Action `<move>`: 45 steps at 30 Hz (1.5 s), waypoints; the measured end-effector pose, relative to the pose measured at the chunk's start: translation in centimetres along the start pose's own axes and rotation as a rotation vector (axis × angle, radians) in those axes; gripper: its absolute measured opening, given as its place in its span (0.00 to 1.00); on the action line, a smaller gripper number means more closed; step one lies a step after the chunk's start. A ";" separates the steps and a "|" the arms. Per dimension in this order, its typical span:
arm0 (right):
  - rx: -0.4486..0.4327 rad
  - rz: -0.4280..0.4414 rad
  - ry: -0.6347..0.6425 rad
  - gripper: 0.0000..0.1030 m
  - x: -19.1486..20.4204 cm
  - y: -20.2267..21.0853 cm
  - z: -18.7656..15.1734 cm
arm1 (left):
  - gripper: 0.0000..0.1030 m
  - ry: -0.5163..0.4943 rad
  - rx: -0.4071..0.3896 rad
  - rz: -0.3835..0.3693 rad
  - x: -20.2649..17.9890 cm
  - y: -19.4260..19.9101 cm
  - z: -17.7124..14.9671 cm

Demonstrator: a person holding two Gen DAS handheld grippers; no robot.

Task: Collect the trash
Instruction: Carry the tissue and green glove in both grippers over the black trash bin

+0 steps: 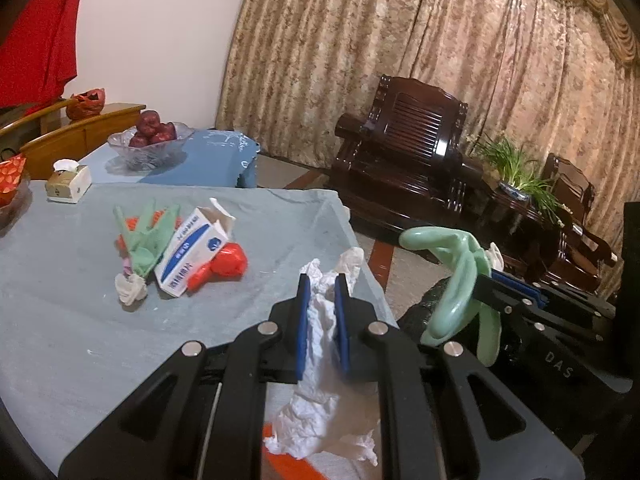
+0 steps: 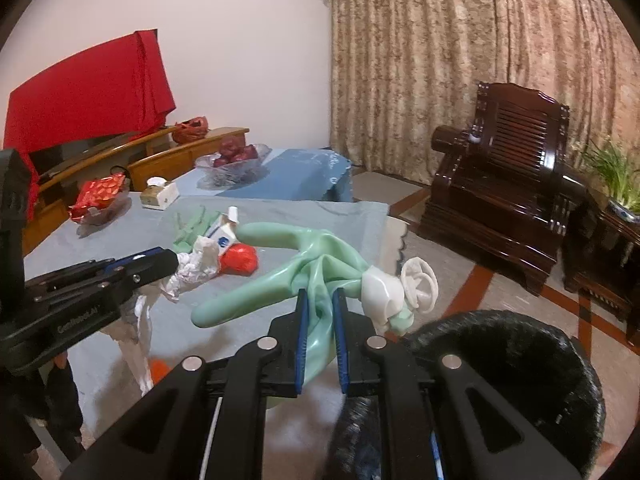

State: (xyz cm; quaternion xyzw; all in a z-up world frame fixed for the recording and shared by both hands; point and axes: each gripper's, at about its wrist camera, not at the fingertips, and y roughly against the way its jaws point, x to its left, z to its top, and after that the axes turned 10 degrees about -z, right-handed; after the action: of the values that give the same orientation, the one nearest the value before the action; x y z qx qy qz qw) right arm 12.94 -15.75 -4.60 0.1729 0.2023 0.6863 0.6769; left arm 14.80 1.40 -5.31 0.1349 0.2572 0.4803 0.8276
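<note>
My left gripper (image 1: 322, 280) is shut on a crumpled white tissue (image 1: 320, 392) above the table's near right corner; it also shows in the right wrist view (image 2: 160, 266). My right gripper (image 2: 320, 296) is shut on a pale green rubber glove (image 2: 280, 276) with a white cuff, held beside a black-lined bin (image 2: 500, 364); it also shows in the left wrist view (image 1: 496, 276). On the grey-blue tablecloth (image 1: 60, 320) lie a blue-white carton (image 1: 196, 252), a red wrapper (image 1: 224, 266), green trash (image 1: 146, 236) and a small tissue ball (image 1: 130, 290).
A tissue box (image 1: 68, 182) and a red packet in a dish (image 2: 100, 198) stand at the table's far left. A glass bowl of apples (image 1: 150, 140) sits on a blue-covered table behind. Dark wooden armchairs (image 1: 404, 160) and a potted plant (image 1: 516, 176) are to the right.
</note>
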 end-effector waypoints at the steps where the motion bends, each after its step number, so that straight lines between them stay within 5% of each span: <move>1: -0.001 -0.004 -0.002 0.12 -0.3 0.1 -0.1 | 0.11 -0.005 0.001 -0.002 -0.3 -0.1 -0.1; 23: -0.004 -0.148 -0.096 0.12 -8.8 5.4 -3.8 | 0.11 -0.136 0.021 -0.120 -10.5 -2.2 -1.3; 45: 0.081 -0.285 -0.189 0.12 -15.7 7.6 -9.7 | 0.11 -0.217 0.141 -0.240 -17.9 -7.5 -6.5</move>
State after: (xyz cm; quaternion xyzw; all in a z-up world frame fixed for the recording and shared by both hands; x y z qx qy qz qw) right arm 1.86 -31.89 -8.43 0.2334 0.1879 0.5553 0.7758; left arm 9.34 -17.94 -8.96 0.2120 0.2136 0.3416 0.8903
